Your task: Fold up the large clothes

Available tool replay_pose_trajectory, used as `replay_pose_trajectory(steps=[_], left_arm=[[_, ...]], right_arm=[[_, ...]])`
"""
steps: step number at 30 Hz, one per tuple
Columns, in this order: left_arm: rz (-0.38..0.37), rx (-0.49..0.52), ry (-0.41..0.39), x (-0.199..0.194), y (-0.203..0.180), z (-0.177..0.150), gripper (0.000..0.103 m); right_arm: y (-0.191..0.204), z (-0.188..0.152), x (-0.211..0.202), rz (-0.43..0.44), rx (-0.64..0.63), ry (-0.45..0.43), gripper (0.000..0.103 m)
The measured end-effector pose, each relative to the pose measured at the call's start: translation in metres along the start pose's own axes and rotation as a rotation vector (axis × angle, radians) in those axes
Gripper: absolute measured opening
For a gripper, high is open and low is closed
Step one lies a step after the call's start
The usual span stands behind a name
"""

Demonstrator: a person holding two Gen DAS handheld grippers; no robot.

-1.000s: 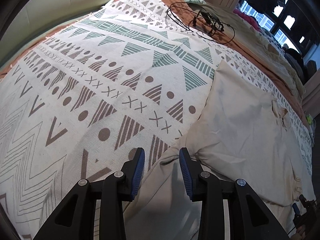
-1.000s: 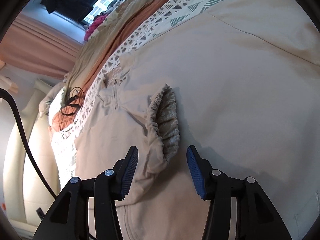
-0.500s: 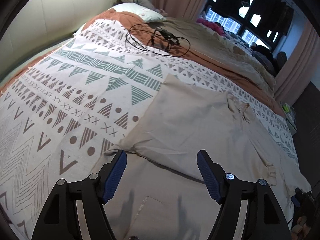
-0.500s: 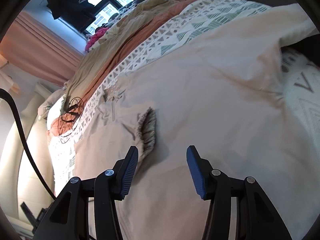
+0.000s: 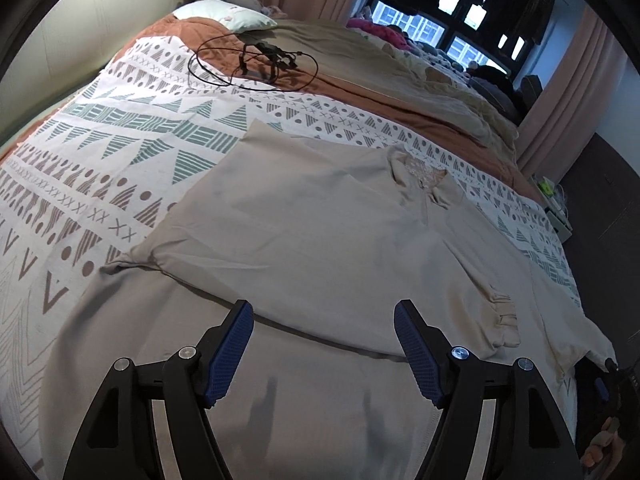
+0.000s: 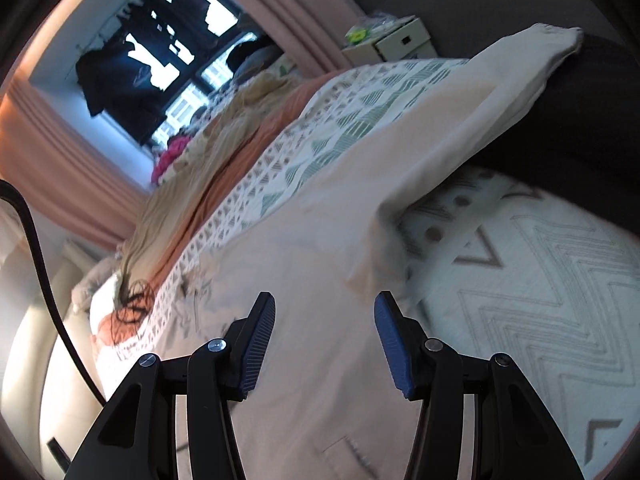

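Left tool (image 5: 323,344) hangs wide open over the cloth, its blue pads (image 5: 230,354) well apart after just spreading, nothing between them, nothing gripped. Right tool (image 6: 325,334) sits about half open, also empty, its pads clear of the fabric below. One beige garment (image 5: 320,232) lies spread flat on the bed, on top of one patterned bedspread (image 5: 120,152) of triangles, dots and crosses. In the left wrist view one sleeve is folded in across the body, its gathered cuff (image 5: 502,316) lying on the cloth to the right of the tool. The collar (image 5: 420,176) is at the far end, toward the brown blanket, so the long axis runs from the tool away up the bed. In the right wrist view, which is blurred, the other side of the garment (image 6: 460,128) stretches off toward the bed's edge. One tangle of black cable (image 5: 252,64) rests on the brown blanket (image 5: 360,92) near one pale pillow (image 5: 224,16).
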State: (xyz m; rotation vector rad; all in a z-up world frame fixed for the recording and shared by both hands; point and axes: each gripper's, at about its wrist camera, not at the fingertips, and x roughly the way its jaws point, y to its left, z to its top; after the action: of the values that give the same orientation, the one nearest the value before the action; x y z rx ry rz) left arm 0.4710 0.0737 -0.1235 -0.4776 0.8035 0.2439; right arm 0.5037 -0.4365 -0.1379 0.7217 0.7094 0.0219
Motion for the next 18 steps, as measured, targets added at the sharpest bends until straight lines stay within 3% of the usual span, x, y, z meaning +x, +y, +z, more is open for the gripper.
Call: replay_pose_trajectory(steps=[11, 18], left_arm=[[-0.078, 0.153, 0.072, 0.04, -0.09, -0.026, 0.074], [-0.087, 0.232, 0.11, 0.061, -0.12, -0.036, 0.074]], right_arm=[[-0.076, 0.048, -0.014, 0.032, 0.164, -0.154, 0.052], [-0.089, 0.074, -0.001, 0.014, 0.173, -0.201, 0.052]])
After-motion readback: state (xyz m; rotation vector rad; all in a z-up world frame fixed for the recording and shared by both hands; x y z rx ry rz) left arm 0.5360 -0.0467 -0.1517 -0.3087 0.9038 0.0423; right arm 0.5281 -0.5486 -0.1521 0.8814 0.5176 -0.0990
